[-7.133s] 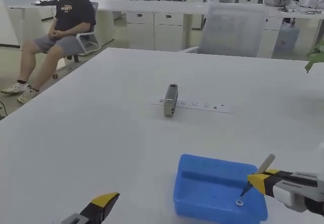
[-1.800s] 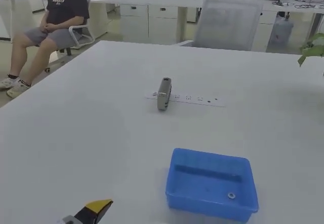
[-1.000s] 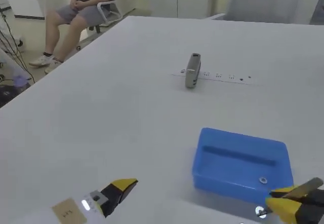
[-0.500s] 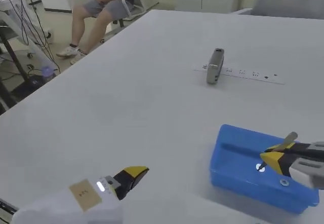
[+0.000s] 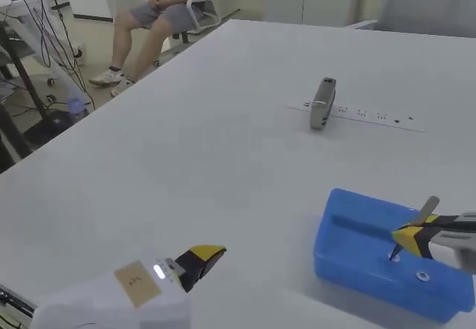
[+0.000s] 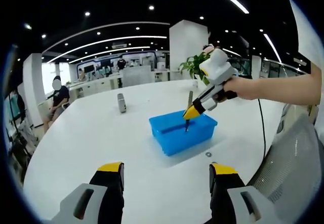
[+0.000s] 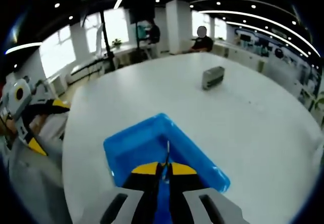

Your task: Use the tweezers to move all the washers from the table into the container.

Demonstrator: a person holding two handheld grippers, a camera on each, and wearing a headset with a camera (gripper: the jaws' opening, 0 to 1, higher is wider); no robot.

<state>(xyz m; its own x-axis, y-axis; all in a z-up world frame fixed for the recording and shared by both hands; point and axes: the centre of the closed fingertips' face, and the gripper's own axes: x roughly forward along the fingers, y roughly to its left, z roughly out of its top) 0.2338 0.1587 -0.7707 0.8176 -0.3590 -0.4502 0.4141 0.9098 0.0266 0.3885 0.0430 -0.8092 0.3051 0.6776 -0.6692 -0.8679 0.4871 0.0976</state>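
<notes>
Now, step: as I judge it, a washer is being brought down into the container for release; the tweezers' tip is low inside it.
Left gripper (image 6: 167, 171): jaws wide apart, holding nothing; it hovers low over the table (image 5: 186, 143), well apart from the container.
Strip (image 5: 372, 115): a white socket strip far back on the table with a grey block at its left end; it plays no part in the task.
Container (image 5: 349, 258): a blue tray near the table's front edge, to the right.
Right gripper (image 5: 406, 238): jaws narrow, clamped on the tweezers (image 5: 427, 210), which point down into the container.
Tweezers' tip: whether a washer is pinched there is too small to tell.
First washer (image 5: 422, 275): lies flat on the container floor, near the front wall.
Second washer (image 6: 208, 154): lies on the table, just beside the container, on the near side in the left gripper view.
Doing it well: keep the tip low and inside the walls, ease the squeeze slowly so that a washer falls flat and does not bounce out, then lift straight up; the walls should not be touched.
Next need: the second washer is thin and flat, so I expect it needs a shallow pinch at its edge.
Writing: a tan label (image 5: 134, 280) on the left gripper's body carries marks too small to read; no brand can be read anywhere.
</notes>
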